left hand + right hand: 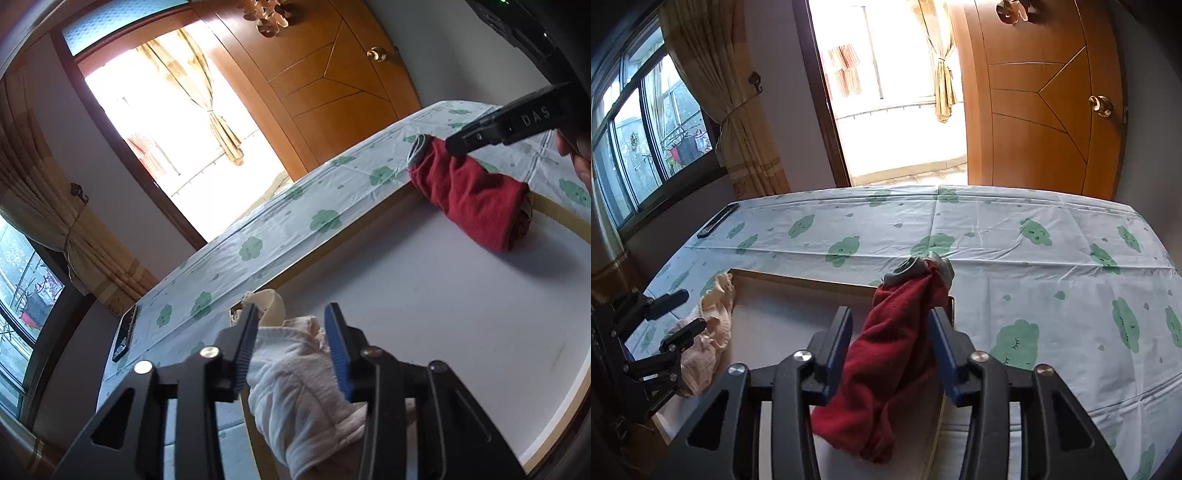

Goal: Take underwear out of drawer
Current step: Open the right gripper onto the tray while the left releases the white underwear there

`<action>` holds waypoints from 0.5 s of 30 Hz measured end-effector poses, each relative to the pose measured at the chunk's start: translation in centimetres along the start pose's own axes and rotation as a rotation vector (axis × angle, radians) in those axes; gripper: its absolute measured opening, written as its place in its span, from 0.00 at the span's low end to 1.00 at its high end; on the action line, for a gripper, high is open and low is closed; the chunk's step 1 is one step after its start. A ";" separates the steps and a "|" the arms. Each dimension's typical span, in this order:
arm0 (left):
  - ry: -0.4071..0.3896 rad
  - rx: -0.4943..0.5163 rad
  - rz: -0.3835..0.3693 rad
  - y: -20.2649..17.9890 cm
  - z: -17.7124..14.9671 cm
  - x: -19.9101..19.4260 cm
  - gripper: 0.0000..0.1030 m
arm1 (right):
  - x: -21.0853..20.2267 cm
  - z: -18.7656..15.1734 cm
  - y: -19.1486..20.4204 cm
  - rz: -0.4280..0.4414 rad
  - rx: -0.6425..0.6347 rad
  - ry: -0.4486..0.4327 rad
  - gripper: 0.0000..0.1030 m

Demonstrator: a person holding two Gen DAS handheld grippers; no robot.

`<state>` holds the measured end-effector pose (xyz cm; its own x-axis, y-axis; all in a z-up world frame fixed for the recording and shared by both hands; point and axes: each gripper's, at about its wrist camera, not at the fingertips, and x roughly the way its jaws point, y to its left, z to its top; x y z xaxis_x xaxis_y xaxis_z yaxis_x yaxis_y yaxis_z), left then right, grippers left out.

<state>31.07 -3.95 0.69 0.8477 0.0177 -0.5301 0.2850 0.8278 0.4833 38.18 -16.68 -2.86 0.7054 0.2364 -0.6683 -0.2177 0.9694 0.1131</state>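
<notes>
Room: bedroom backdrop, with a wooden door (1045, 110) standing beside a bright balcony opening and curtained windows on the far side.
Bed: cloud-print sheet (1034, 273) covers it, and the drawer sits on top of that sheet.
Drawer: shallow white tray with a pale wood rim (798, 277); I judge it lifted out and laid on the bed for working.
Red underwear: rolled bundle (886, 354) draped over the drawer's right-hand rim, part inside, part on the sheet.
Pale underwear: cream bundle (295, 376) hanging over the opposite rim at the near corner.
Phone: dark handset (718, 220) well apart, near the bed's far left edge.
Right gripper: (891, 347) jaws parted, straddling the red roll; I see a gap at the pads, so no squeeze.
Left gripper: (291, 350) jaws also apart around the pale bundle, pads not pressing.
Step in hand: I read 2 pieces as set down across the rims, barely clear of the drawer.
Doing it well: I'd back each tool straight off so neither pad snags cloth, then check both bundles rest fully outside the rim.
</notes>
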 end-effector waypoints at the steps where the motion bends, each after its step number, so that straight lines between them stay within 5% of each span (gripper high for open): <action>1: -0.011 -0.003 0.004 0.1 0.0 -0.4 0.52 | -0.3 -0.3 0.2 -0.009 -0.021 -0.009 0.54; 15: -0.142 -0.032 -0.040 0.7 -2.7 -7.7 0.66 | -6.8 -5.5 1.7 0.114 -0.110 -0.044 0.69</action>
<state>23.49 -2.00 3.22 0.8915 -0.0934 -0.4432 0.3071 0.8439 0.4400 29.28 -17.02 -2.20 0.7001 0.3496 -0.6226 -0.3688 0.9237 0.1039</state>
